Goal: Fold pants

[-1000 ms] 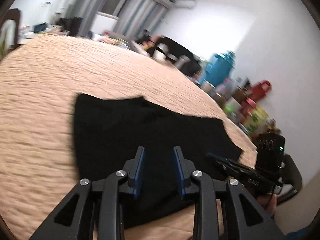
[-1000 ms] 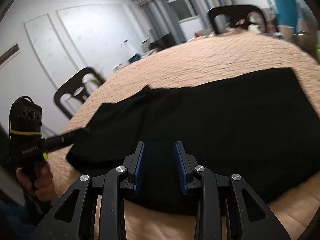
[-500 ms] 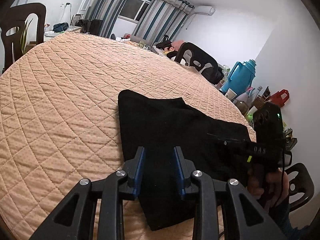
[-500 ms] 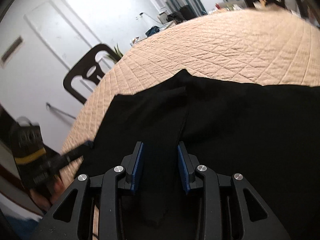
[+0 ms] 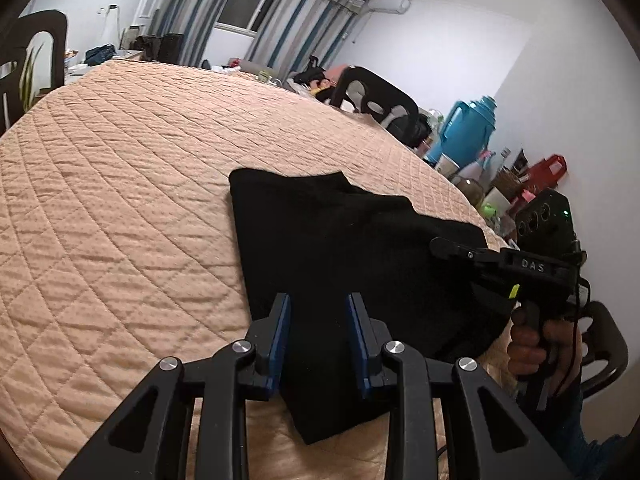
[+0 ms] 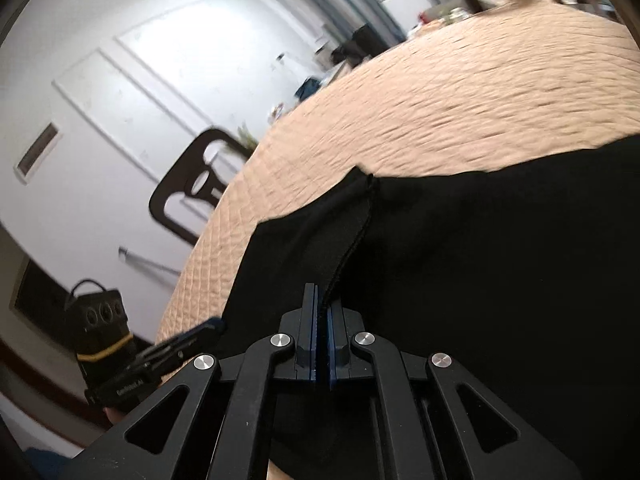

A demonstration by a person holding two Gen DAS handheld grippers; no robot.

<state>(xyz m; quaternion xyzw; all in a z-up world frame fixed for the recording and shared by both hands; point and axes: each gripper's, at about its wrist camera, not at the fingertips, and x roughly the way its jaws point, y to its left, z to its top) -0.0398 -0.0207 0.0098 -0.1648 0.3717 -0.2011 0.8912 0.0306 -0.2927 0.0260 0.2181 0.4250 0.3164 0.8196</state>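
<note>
Right wrist view: right gripper (image 6: 321,316) having just been closing, now clenching on near seam edge of black pants (image 6: 500,264), lying on quilted counter (image 6: 460,92). Left gripper (image 5: 319,332) hovering released over pants' near-left end. Grasp step underway; next likely calling for left pinch, then lifting fold across.

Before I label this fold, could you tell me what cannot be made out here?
- Black fabric pants: near corner hidden behind the left gripper, left wrist view.
- Whether the shut right gripper pinches cloth: black on black, right wrist view.
- Quilted peach table cover: motion-blurred, right wrist view.
</note>
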